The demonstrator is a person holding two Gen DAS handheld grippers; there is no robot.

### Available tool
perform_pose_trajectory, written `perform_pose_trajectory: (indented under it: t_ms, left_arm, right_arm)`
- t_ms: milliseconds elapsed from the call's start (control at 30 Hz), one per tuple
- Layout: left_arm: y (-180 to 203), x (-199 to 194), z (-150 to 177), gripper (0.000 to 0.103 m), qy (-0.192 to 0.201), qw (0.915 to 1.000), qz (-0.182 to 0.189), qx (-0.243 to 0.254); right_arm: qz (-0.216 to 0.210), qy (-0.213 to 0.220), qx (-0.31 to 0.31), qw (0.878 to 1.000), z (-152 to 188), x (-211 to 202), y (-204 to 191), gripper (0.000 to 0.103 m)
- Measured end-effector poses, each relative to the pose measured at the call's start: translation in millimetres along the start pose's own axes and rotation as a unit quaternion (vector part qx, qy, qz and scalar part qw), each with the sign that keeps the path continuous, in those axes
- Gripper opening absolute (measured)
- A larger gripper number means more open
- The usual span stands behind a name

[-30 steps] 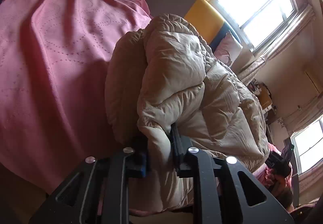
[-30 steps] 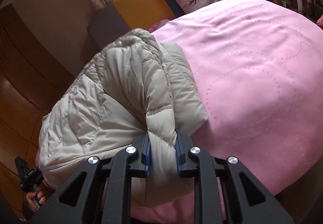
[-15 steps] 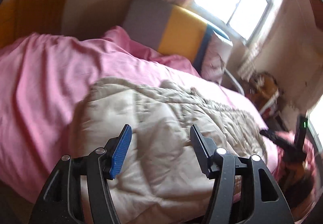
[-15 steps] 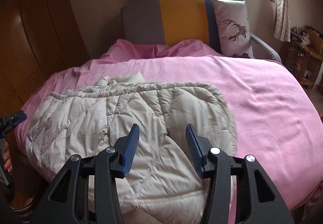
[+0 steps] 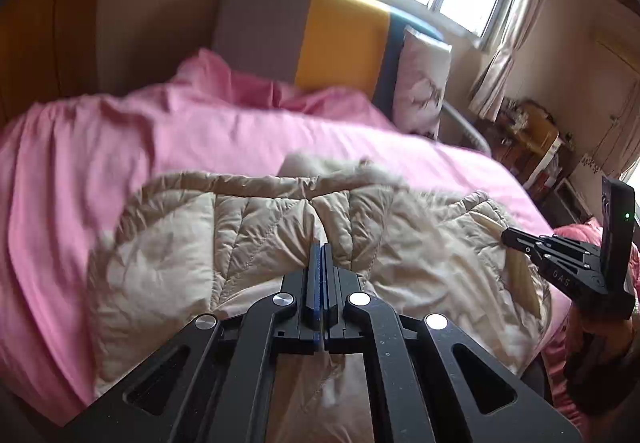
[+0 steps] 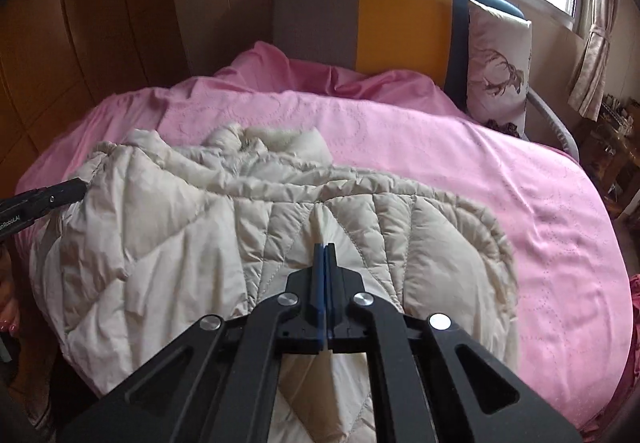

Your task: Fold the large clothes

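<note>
A beige quilted down jacket (image 5: 248, 239) lies folded on the pink bed near its front edge; it also shows in the right wrist view (image 6: 192, 227). My left gripper (image 5: 320, 247) is shut, jaws pressed together just over the jacket's near part, nothing visibly between them. My right gripper (image 6: 325, 249) is shut the same way above the jacket's right half. Each gripper shows in the other's view: the right one at the jacket's right end (image 5: 508, 235), the left one at its left end (image 6: 78, 187).
The pink bedspread (image 6: 460, 171) covers the bed. A grey, yellow and blue headboard (image 6: 400, 15) and a deer-print pillow (image 6: 496, 63) stand at the far end. A wooden wardrobe (image 6: 80, 23) is on the left, cluttered shelves (image 5: 532, 139) on the right.
A second ago both grippers were shut on lifted jacket folds. They opened, the jacket dropped flat on the bed, and now both have closed again, empty, above it.
</note>
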State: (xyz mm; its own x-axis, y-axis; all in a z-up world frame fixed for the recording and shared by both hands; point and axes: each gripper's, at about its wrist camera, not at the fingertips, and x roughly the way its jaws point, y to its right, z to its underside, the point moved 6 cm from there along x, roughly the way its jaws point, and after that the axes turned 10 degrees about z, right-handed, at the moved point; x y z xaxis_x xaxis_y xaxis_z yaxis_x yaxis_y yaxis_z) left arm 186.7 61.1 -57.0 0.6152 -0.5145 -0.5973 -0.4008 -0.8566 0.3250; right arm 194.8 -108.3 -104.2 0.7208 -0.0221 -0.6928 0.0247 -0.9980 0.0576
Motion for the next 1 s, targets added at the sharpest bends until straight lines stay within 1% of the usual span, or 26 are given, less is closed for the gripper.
perform_pose_trajectory:
  t_ms: [67,133,200,300,333,400,433,500,567,633,700,800,867,900,1000]
  left_arm:
    - [3,1,-17,0.0,0.013,0.9997,-0.013,0.019]
    - [-3,14,-27,0.0,0.011,0.999,-0.034,0.027]
    - [-19,38,-29,0.0,-0.007,0.9982,-0.054,0.026]
    - [-45,77,-19,0.0,-0.04,0.9958,-0.076,0.03]
    - [-55,93,-11,0.0,-0.057,0.9952,-0.076,0.025]
    - [-67,110,0,0.0,-0.068,0.995,-0.072,0.016]
    - [-71,116,5,0.0,-0.071,0.9954,-0.064,0.01]
    - [-76,120,11,0.0,-0.061,0.9972,-0.043,0.001]
    - [-83,118,19,0.0,-0.047,0.9985,-0.017,-0.022]
    - [-89,114,27,0.0,-0.034,0.9984,0.006,-0.044]
    - [-88,108,36,0.0,-0.028,0.9984,0.016,-0.047]
    - [-83,93,54,0.0,-0.016,0.9988,0.023,-0.041]
    - [-78,86,63,0.0,-0.002,0.9995,0.018,-0.024]
    - [-76,85,62,0.0,0.0,0.9997,0.015,-0.021]
    - [-78,90,51,0.0,-0.018,0.9991,0.003,-0.037]
  right_arm:
    - [0.003,0.014,-0.003,1.0,-14,1,1,0.0]
    - [0.007,0.012,0.006,1.0,-22,16,7,0.0]
    - [0.012,0.005,0.011,1.0,-21,40,12,0.0]
    - [0.014,-0.014,0.019,1.0,-13,80,17,0.0]
    - [0.009,-0.019,0.025,0.999,-9,93,18,0.0]
    - [0.011,-0.03,0.038,0.999,0,114,22,0.0]
    - [0.014,-0.036,0.048,0.998,5,123,24,0.0]
    - [0.007,-0.037,0.067,0.997,13,135,28,0.0]
    - [-0.004,-0.037,0.079,0.996,18,140,32,0.0]
    - [-0.011,-0.033,0.082,0.996,23,139,31,0.0]
    - [-0.012,-0.03,0.082,0.996,33,132,30,0.0]
    - [-0.003,-0.011,0.074,0.997,52,114,27,0.0]
    - [0.0,0.002,0.071,0.997,57,110,26,0.0]
    - [0.001,-0.004,0.071,0.997,55,114,26,0.0]
    - [0.004,-0.021,0.07,0.997,49,124,26,0.0]
